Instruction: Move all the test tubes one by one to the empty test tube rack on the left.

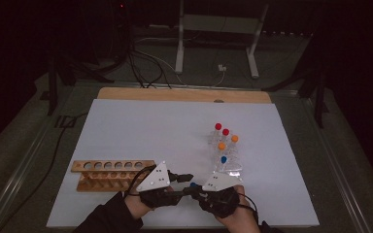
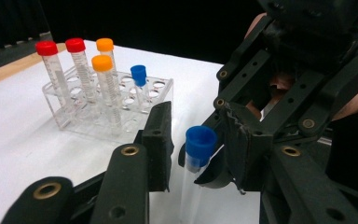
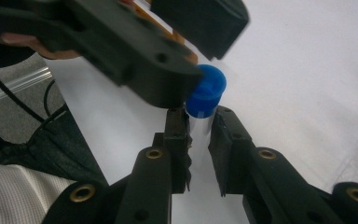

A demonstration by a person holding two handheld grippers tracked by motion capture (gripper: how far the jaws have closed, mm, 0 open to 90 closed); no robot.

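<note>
A blue-capped clear tube [image 3: 204,100] is pinched by its body, just under the cap, between the jaws of the right gripper [image 3: 200,140], and is held above the white worktop [image 1: 141,131] near its front edge, right of the middle. In the left gripper view the same tube [image 2: 198,151] stands between the jaws of the left gripper [image 2: 198,144]; whether these jaws press on the cap or stand just clear of it cannot be told. In the high view the two grippers are seen nose to nose, the left [image 1: 177,187] and the right [image 1: 194,189], each held in a gloved hand.

Toward the right edge of the worktop a clear plastic rack [image 1: 226,155] is set, in which tubes with two red caps, two orange caps and one blue cap stand upright. Near the front left corner a wooden tube rack [image 1: 109,174] with a row of round holes is placed, just beside the left gripper.
</note>
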